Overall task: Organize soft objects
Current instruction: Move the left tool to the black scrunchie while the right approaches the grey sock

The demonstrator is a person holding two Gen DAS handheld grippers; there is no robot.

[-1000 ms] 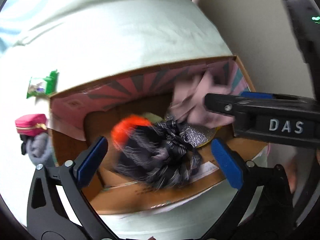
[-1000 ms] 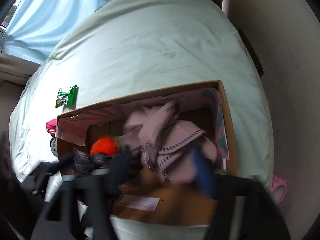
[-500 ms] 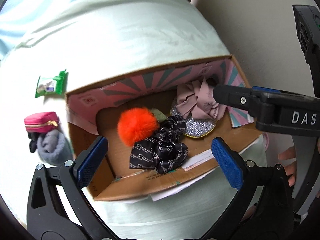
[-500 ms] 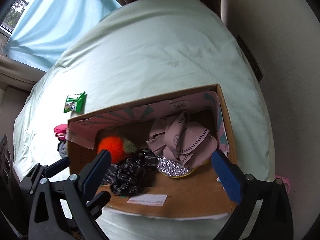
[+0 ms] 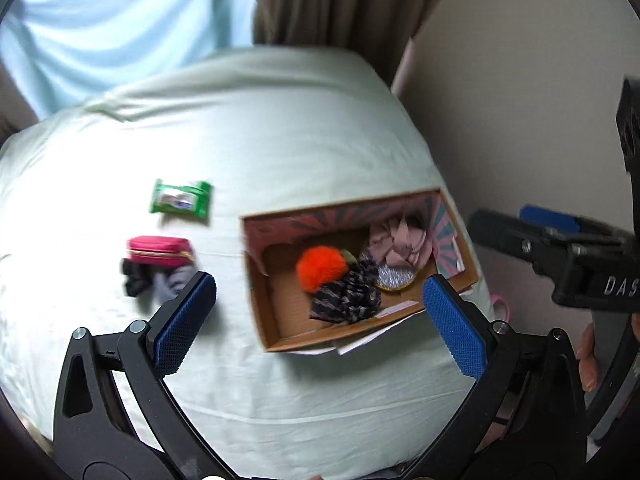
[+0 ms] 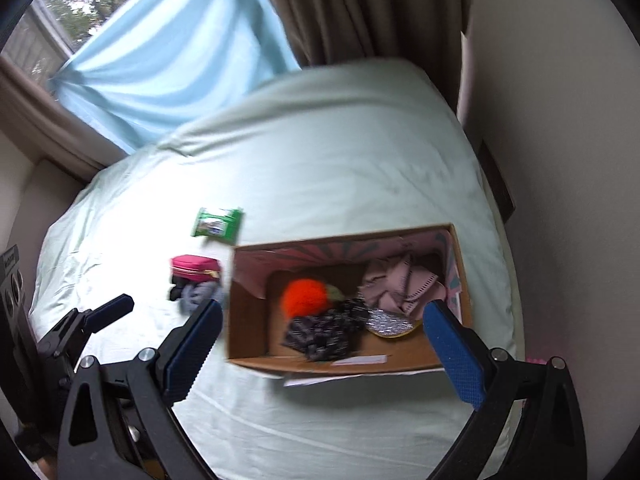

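A cardboard box lies on the pale green bed. In it are an orange pompom, a dark patterned scrunchie, a pink cloth and a silver glitter disc. A pink pouch and grey-black socks lie left of the box. My left gripper is open and empty, high above the bed. My right gripper is open and empty, above the box's near side.
A green wipes packet lies beyond the pouch. A wall runs along the bed's right side. Curtains and a window stand at the head. A pink item shows at the bed's right edge.
The dark scrunchie dropped into the box beside the pompom. Both grippers have pulled back and up from the box, so more of the bed shows.
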